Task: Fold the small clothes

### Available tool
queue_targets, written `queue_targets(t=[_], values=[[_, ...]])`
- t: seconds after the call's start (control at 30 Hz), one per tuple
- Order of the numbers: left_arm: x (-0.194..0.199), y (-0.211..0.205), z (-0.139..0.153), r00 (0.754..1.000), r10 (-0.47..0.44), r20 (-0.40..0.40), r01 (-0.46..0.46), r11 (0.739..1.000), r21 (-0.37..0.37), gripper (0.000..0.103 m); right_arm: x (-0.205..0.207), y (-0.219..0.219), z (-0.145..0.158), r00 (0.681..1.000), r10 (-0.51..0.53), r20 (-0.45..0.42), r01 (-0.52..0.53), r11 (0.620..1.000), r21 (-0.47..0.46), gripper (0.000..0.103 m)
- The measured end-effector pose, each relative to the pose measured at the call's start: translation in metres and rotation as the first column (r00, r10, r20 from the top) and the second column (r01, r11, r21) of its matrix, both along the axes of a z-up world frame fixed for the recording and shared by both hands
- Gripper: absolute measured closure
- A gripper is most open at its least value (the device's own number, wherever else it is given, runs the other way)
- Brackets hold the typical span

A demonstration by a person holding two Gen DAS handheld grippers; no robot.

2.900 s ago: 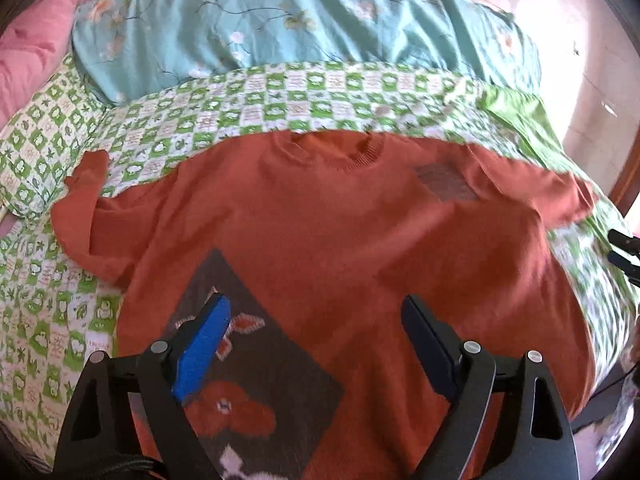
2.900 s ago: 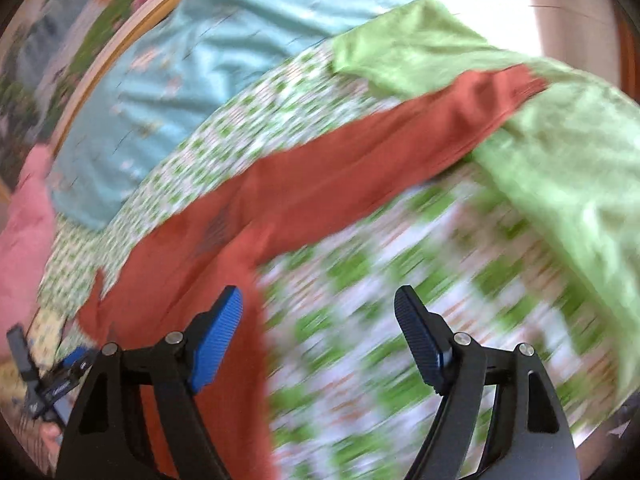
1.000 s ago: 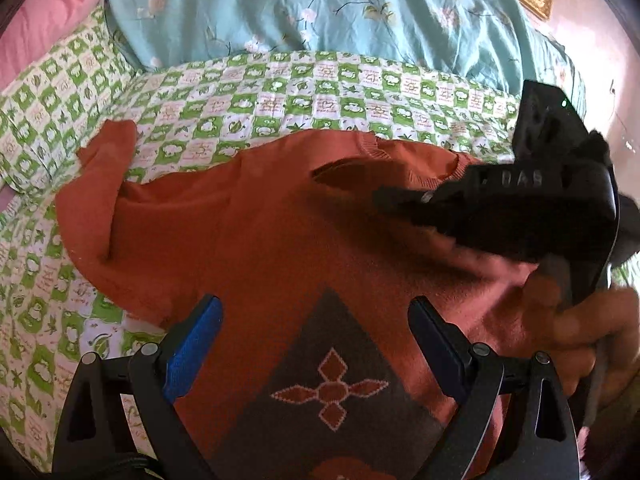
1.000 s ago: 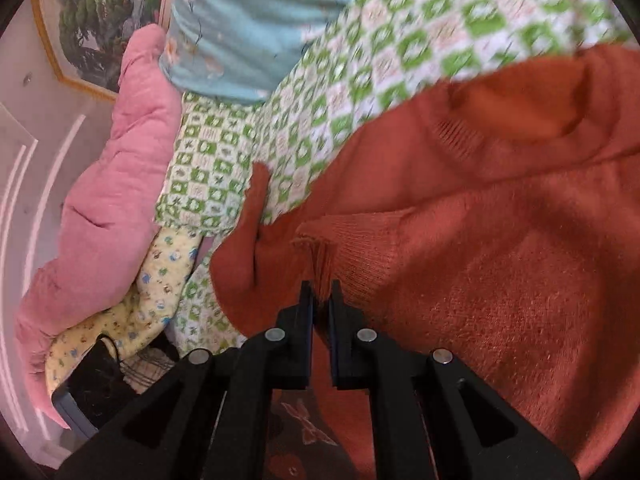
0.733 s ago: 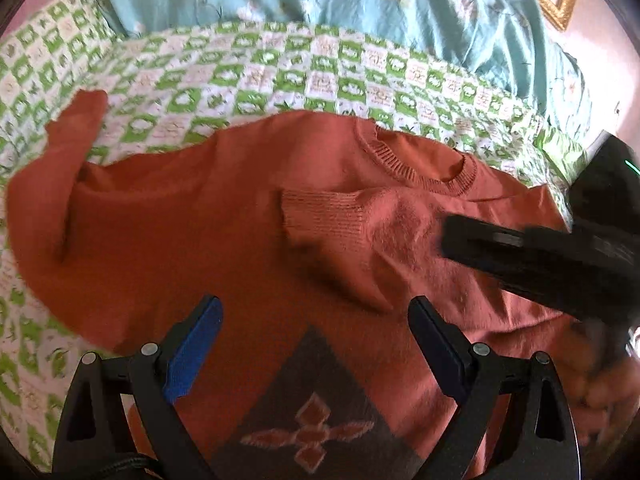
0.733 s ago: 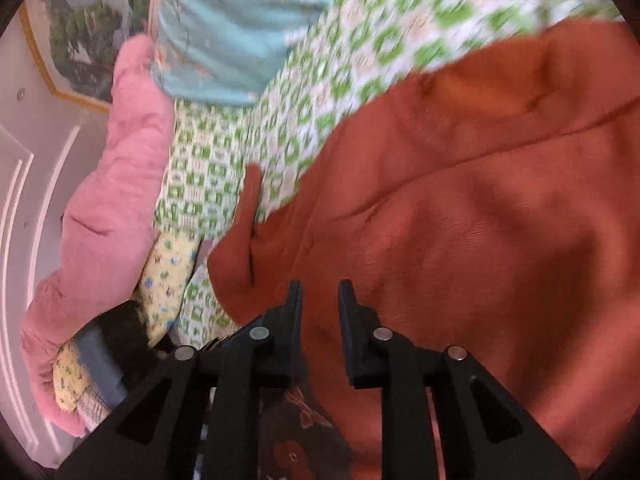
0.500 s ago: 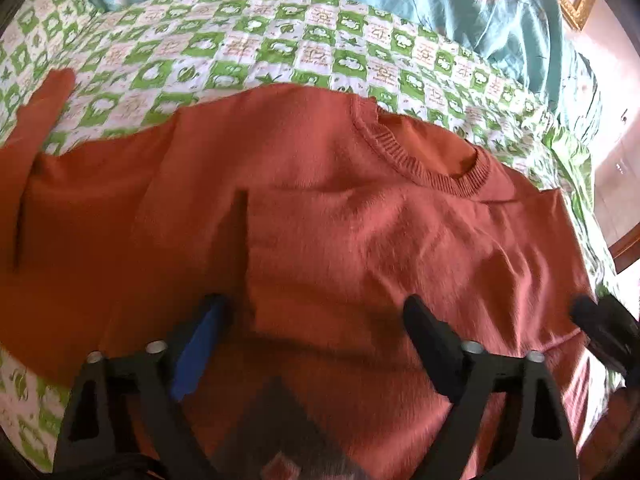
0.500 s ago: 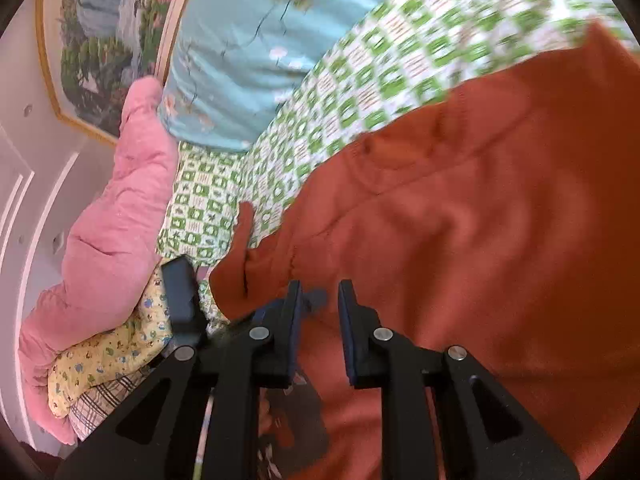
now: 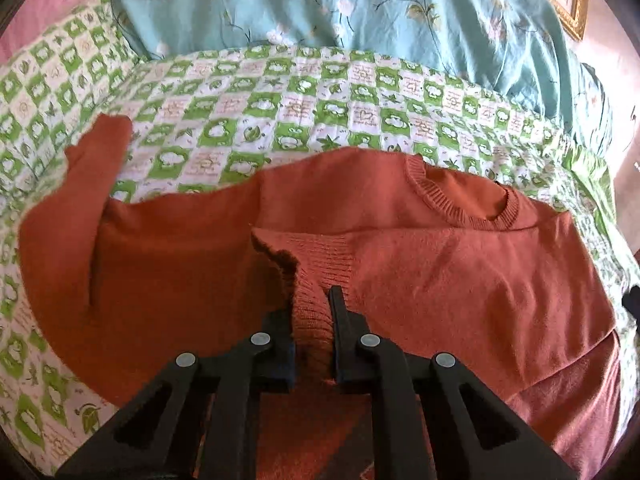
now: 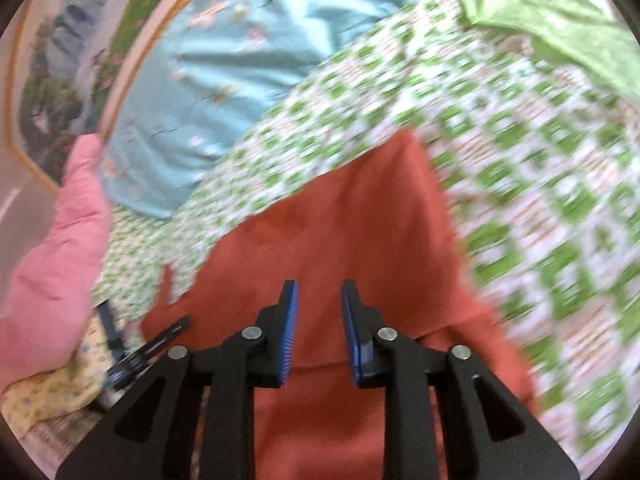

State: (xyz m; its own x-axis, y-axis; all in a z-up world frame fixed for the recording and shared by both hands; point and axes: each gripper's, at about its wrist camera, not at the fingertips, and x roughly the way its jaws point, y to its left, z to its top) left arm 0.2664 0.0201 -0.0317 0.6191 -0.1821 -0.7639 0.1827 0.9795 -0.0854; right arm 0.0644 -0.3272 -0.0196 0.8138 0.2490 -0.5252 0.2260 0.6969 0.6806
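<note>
A rust-orange knit sweater (image 9: 460, 272) lies face up on the bed, neckline (image 9: 460, 208) toward the pillows. One sleeve is folded across the chest, and its ribbed cuff (image 9: 312, 264) is bunched up between the fingers of my left gripper (image 9: 310, 300). Those jaws are closing and the pads pinch the cuff. The other sleeve (image 9: 80, 184) sticks out to the left over the sheet. In the blurred right wrist view, my right gripper (image 10: 318, 292) hovers over the sweater (image 10: 360, 220). Its jaws are opening, with nothing between the blue pads.
The bed has a green-and-white checked sheet (image 9: 280, 92). A teal floral quilt (image 9: 360, 8) is heaped at the head. A pink duvet (image 10: 52, 272) and a yellow printed cloth (image 10: 48, 392) lie at the left side, a light green cloth (image 10: 560, 12) at the far right. A framed painting (image 10: 60, 60) hangs behind.
My right gripper let go of the sleeve cuff over the chest, swung away to the sweater's side and parted its jaws. My left gripper moved in and shut on that cuff.
</note>
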Motion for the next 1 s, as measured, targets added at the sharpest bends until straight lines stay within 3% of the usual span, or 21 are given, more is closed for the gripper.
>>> queue_targets(t=[0.07,0.1,0.27,0.33,0.37,0.47,0.53,0.63,0.7,0.77,0.8,0.9,1.0], values=[[0.002,0.002,0.001,1.000,0.014,0.006,-0.014,1.000,-0.010,0.092,0.005,-0.015,-0.001,0.998,-0.052,-0.040,0.049,0.997,-0.062,0.044],[0.001,0.004,0.001,1.000,0.021,0.001,-0.021,1.000,-0.014,0.092,0.009,-0.023,-0.003,0.996,-0.064,-0.060,0.059,0.995,-0.083,0.040],[-0.001,0.003,-0.005,1.000,0.016,-0.016,-0.016,1.000,0.004,0.092,0.047,-0.046,-0.025,0.984,-0.042,-0.174,0.019,0.991,-0.130,0.040],[-0.004,-0.002,-0.006,1.000,0.001,-0.015,-0.001,1.000,0.018,0.092,0.063,-0.044,-0.038,0.973,0.010,-0.232,-0.041,0.991,-0.131,0.050],[-0.004,-0.005,-0.005,1.000,-0.006,-0.011,0.006,1.000,0.029,0.092,0.071,-0.041,-0.043,0.968,0.046,-0.248,-0.079,0.989,-0.125,0.089],[-0.006,-0.005,0.002,1.000,-0.018,0.016,0.017,1.000,0.019,0.091,0.075,-0.043,-0.038,0.967,0.044,-0.251,-0.099,0.973,-0.208,0.094],[-0.006,-0.004,-0.004,1.000,-0.011,0.011,0.011,0.999,0.038,0.091,0.074,-0.049,-0.040,0.965,0.028,-0.261,-0.082,0.977,-0.195,0.094],[-0.004,-0.001,-0.020,0.999,-0.005,-0.048,0.008,0.999,0.053,0.086,0.071,-0.042,-0.042,0.962,0.021,-0.271,-0.081,0.973,-0.215,0.088],[-0.014,0.007,-0.013,1.000,-0.005,-0.029,0.006,0.999,0.032,0.078,0.058,-0.043,-0.035,0.967,-0.005,-0.256,-0.046,0.981,-0.191,0.082],[-0.026,0.018,-0.003,1.000,-0.001,0.005,0.001,1.000,0.018,0.077,0.042,-0.038,-0.023,0.976,-0.027,-0.214,-0.010,0.985,-0.170,0.078],[-0.030,0.021,0.000,1.000,0.000,0.014,-0.001,1.000,0.014,0.077,0.034,-0.034,-0.017,0.982,-0.026,-0.189,-0.006,0.986,-0.167,0.072],[-0.043,0.036,0.010,0.999,0.020,0.027,-0.020,1.000,-0.001,0.073,0.013,-0.012,-0.001,0.993,0.010,-0.120,-0.028,0.989,-0.147,0.057],[-0.047,0.051,0.020,0.997,0.061,0.036,-0.062,0.998,0.001,0.061,0.002,0.014,0.007,0.994,0.082,-0.068,-0.089,0.989,-0.114,0.057]])
